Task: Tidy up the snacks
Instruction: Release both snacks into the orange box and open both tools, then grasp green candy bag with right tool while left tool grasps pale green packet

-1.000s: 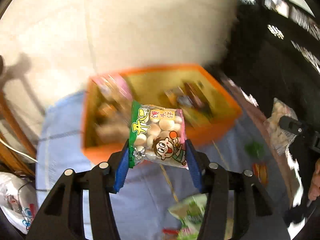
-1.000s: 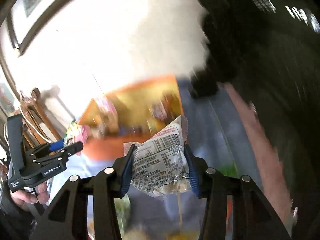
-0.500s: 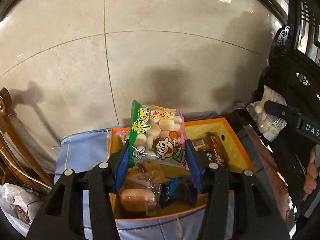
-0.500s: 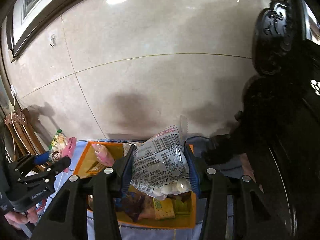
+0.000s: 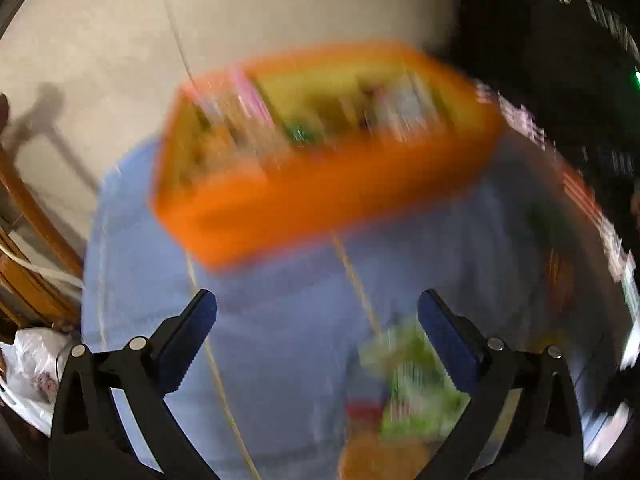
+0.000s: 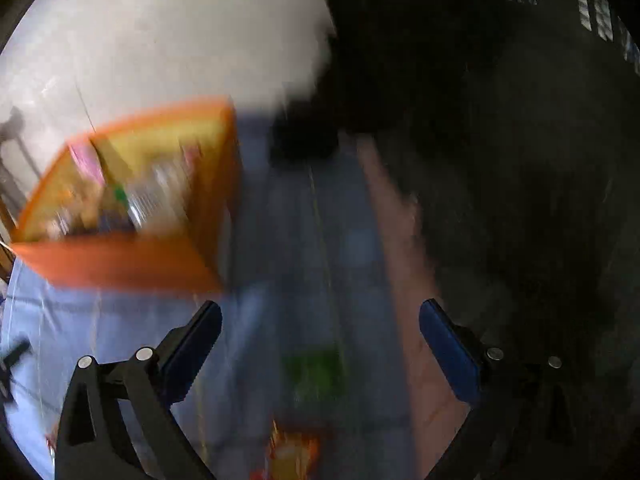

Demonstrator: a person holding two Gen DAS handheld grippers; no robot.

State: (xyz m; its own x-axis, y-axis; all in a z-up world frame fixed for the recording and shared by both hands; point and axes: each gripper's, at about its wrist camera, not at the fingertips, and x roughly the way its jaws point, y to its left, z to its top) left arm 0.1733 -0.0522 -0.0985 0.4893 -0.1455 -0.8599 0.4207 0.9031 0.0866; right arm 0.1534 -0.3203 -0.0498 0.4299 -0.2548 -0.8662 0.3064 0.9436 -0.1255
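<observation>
Both views are blurred by motion. An orange box [image 5: 332, 192] with a yellow inside holds several snack packets and stands on a blue tablecloth [image 5: 280, 320]. It also shows in the right wrist view [image 6: 120, 264] at the left. My left gripper [image 5: 318, 316] is open and empty, in front of the box. A green snack packet [image 5: 412, 384] lies on the cloth by its right finger. My right gripper [image 6: 320, 328] is open and empty over the cloth, right of the box. A green packet [image 6: 316, 376] and an orange-red packet [image 6: 292, 452] lie below it.
A pale tiled wall [image 5: 200, 20] rises behind the table. Wooden chair parts [image 5: 24, 240] and a white plastic bag [image 5: 32, 368] are at the left. Dark carved furniture [image 6: 520, 160] fills the right. A reddish table edge [image 6: 400, 240] borders the cloth.
Both grippers have opened and let go of their snack packets, which are no longer between the fingers. Both have pulled back from above the orange box, lower and nearer the tablecloth.
</observation>
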